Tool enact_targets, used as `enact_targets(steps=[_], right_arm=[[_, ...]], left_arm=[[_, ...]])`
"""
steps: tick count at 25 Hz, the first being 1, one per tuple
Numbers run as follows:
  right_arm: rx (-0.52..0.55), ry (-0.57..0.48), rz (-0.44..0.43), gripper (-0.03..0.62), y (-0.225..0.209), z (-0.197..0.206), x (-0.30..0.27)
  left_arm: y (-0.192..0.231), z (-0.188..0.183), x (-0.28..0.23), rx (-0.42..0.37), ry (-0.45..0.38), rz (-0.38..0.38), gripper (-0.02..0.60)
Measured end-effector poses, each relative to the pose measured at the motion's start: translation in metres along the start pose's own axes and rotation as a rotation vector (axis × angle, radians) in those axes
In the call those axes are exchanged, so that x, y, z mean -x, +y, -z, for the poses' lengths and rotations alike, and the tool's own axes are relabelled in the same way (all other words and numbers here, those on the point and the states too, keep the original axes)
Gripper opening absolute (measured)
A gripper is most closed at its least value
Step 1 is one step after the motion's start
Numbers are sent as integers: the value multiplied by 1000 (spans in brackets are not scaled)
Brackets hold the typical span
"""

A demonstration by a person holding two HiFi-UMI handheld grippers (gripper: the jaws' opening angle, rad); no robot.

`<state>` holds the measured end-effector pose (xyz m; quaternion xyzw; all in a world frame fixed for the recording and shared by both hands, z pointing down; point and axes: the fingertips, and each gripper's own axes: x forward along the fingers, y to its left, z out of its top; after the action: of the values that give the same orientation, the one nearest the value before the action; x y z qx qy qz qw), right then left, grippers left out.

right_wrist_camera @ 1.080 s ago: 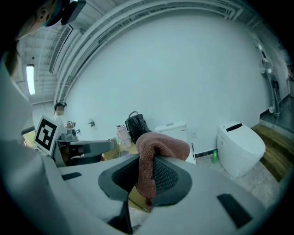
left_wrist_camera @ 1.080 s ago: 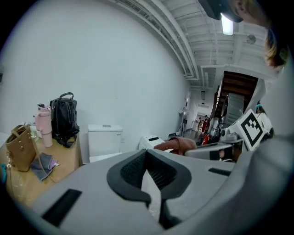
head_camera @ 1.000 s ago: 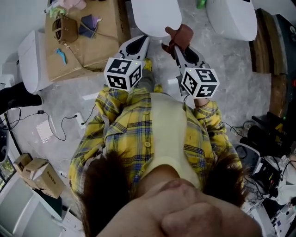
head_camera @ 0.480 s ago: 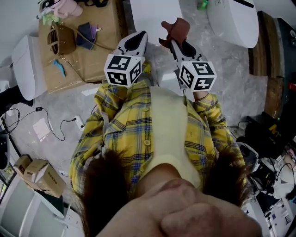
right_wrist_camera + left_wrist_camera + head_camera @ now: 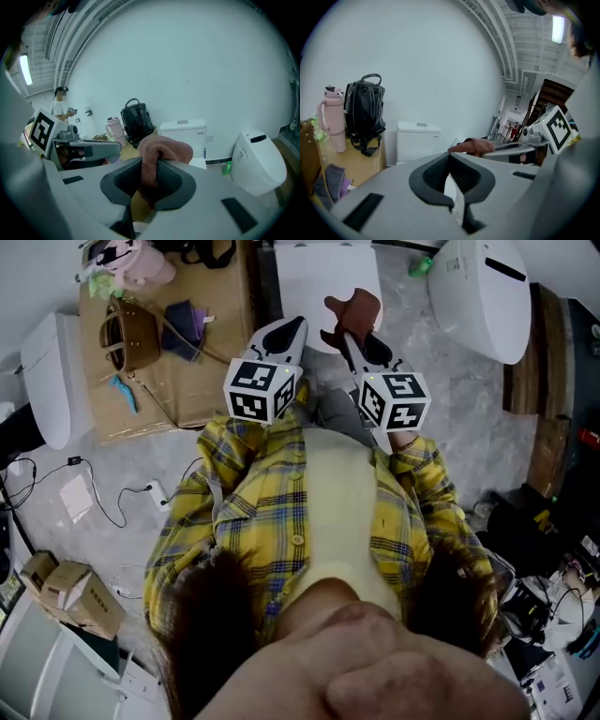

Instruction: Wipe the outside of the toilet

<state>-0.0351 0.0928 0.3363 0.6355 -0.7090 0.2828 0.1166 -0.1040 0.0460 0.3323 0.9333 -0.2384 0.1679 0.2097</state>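
Note:
The white toilet (image 5: pixel 326 276) stands just ahead of me at the top of the head view; its tank (image 5: pixel 417 140) shows in the left gripper view and again as the tank (image 5: pixel 183 133) in the right gripper view. My right gripper (image 5: pixel 345 334) is shut on a brown cloth (image 5: pixel 352 310), which drapes over the jaw tips, the cloth (image 5: pixel 157 157) hanging between them. My left gripper (image 5: pixel 291 329) sits beside it, to the left, shut with nothing held (image 5: pixel 451 161). Both grippers hang in the air short of the toilet, not touching it.
A second white toilet (image 5: pixel 487 292) stands to the right with a green bottle (image 5: pixel 228 168) by its base. A cardboard-topped table (image 5: pixel 202 362) at the left carries a black bag (image 5: pixel 364 115) and a pink bottle (image 5: pixel 333 119). Cables and boxes litter the floor (image 5: pixel 103 493).
Both grippers have edged forward toward the toilet, staying side by side. The brown cloth remains in the right gripper. The view has shifted so more of the table shows.

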Motion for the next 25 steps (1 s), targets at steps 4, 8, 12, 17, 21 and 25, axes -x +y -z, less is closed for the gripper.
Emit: enact_targets(steps=[4,8,12,17,21,25], right_arm=[[9,52,-24,84,-14,-3,-23],[38,71,-77,84,-32,-12,-61],[44,116,-126,84,-61,-6,-97],[85,202,-182,84,-91,13,-143],[166,277,-219,84,-117,37,-175],[214,331,-263,84,-134,58,-207]], left_arm=[[7,-1,-16,23,12,-21,9],[34,-8,-36,44,-5,-105,9],[53,-1,-65,105,5,-168,9],[68,15,-105,139,27,-209,9],[84,40,-132,185,41,-260,9],[106,64,-147,245,69,-320,9]])
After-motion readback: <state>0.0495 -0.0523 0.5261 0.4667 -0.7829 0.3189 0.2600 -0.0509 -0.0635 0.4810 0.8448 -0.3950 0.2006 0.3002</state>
